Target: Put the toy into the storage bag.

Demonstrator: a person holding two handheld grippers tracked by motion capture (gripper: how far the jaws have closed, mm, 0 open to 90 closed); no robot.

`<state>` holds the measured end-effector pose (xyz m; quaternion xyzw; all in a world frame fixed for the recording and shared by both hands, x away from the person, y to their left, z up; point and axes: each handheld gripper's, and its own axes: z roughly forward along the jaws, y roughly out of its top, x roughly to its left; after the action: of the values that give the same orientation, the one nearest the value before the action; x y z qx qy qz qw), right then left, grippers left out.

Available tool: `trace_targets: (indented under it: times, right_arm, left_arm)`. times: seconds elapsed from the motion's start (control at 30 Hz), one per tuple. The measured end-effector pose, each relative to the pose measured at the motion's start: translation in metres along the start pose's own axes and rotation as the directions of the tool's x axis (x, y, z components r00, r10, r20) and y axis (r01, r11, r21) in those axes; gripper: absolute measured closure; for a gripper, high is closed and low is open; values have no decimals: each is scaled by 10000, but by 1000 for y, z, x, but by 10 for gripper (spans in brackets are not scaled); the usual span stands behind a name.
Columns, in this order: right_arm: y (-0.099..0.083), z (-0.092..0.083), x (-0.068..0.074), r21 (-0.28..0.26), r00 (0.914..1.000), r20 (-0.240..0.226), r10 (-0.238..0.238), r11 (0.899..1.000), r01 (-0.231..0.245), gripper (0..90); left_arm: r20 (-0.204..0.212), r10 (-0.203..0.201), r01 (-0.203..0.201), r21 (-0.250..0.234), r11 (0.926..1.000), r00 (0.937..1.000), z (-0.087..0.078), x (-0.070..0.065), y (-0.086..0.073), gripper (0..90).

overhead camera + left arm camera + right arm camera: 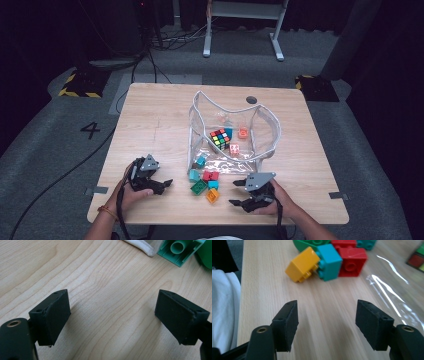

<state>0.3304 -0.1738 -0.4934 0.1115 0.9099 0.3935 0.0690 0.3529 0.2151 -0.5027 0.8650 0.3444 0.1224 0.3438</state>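
The right gripper (239, 194), jaws apart and empty, sits low on the table (150, 115) with the orange block (212, 195) just beside it at nine o'clock. I'd square the jaws on that block's flat sides, clear of the teal block (329, 262) touching it. The left gripper (161, 184) rests open and empty. The clear bag (235, 127) lies at twelve o'clock.
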Motion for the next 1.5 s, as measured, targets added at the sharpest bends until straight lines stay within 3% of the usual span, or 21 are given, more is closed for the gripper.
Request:
trace_targets:
  times: [0.1, 0.23, 0.3, 0.33, 0.4, 0.43, 0.6, 0.7, 0.73, 0.77, 0.83, 0.87, 1.03, 1.1, 1.13, 1.2, 1.27, 1.37, 1.4, 1.43, 1.5]
  right_arm:
    - [8, 12, 8, 69, 9996, -220, 196, 9998, -195, 352]
    - [14, 21, 14, 202, 9992, -387, 88, 9998, -80, 351]
    - [18, 27, 14, 120, 9978, -570, -330, 9994, 338, 355]
    - [20, 29, 15, 59, 9986, -524, -47, 10000, 50, 355]
    - [22, 31, 15, 156, 9974, -699, -200, 9997, 211, 353]
    - [24, 33, 18, 125, 9979, -654, -21, 9999, 29, 351]
    - [31, 43, 17, -59, 9966, -686, -466, 9989, 463, 337]
    - [34, 45, 19, 3, 9972, -652, -378, 9993, 379, 341]
    - [35, 46, 21, 127, 9987, -498, -125, 9998, 132, 348]
    - [35, 47, 18, -58, 9978, -503, -438, 9990, 436, 362]
    - [35, 49, 16, -229, 9983, -543, -216, 9995, 204, 403]
    - [34, 49, 17, -316, 9990, -442, 79, 9995, -93, 447]
    - [31, 45, 14, -396, 9992, -387, 11, 9992, -26, 594]
    - [30, 42, 16, -119, 9984, -401, 403, 9991, -408, 635]
    - [29, 41, 14, -194, 9988, -475, 92, 9998, -101, 665]
    - [27, 38, 16, -163, 9987, -410, 306, 9994, -313, 675]
    - [25, 35, 13, -408, 9986, -470, -252, 9989, 233, 675]
    - [17, 26, 10, -433, 9989, -439, -161, 9990, 142, 676]
    - [15, 23, 9, -458, 9991, -427, -58, 9989, 39, 676]
    - [13, 16, 10, -268, 9982, -394, 443, 9986, -454, 676]
    - [9, 9, 6, -393, 9982, -302, 525, 9978, -537, 676]
  left_arm:
    - [5, -2, 2, 8, 10000, 10000, 0, 0, 0, 131]
    - [2, 2, -2, -1, 10000, 10000, 0, 0, 0, 131]
    - [1, 5, -5, 3, 10000, 10000, 0, 0, 0, 131]
    - [10, 3, -3, 0, 10000, 10000, 0, 0, 0, 131]
    - [2, 3, -3, 2, 10000, 10000, 0, 0, 0, 131]
    - [2, 6, -6, 3, 10000, 10000, 0, 0, 0, 131]
    - [-6, 12, -12, 3, 10000, 10000, 0, 0, 0, 132]
    - [7, 4, -4, 1, 10000, 10000, 0, 0, 0, 132]
    - [1, 10, -10, 1, 10000, 10000, 0, 0, 0, 132]
    - [-2, 11, -11, 3, 10000, 10000, 0, 0, 0, 132]
    - [-15, 52, -52, 7, 10000, 10000, 0, 0, 0, 132]
    - [94, 13, -13, 3, 10000, 10000, 0, 0, 0, 136]
    - [43, 119, -119, 22, 9999, 9999, -1, 0, 0, 137]
    - [44, 122, -123, 25, 9999, 9999, -1, 0, 0, 136]
    - [78, 76, -76, 36, 10000, 9999, 0, 0, 0, 136]
    - [30, 127, -128, 19, 9999, 9999, -1, 0, 0, 137]
    - [67, 70, -71, 22, 10000, 10000, -1, 0, -1, 138]
    - [17, 123, -123, 20, 9999, 9999, -1, 0, -1, 138]
    - [87, 59, -59, 23, 10000, 9999, -1, 0, -1, 137]
    - [88, 71, -71, 26, 10000, 9999, -1, 0, -1, 137]
    - [61, 88, -88, 22, 10000, 9999, -1, 0, -1, 137]
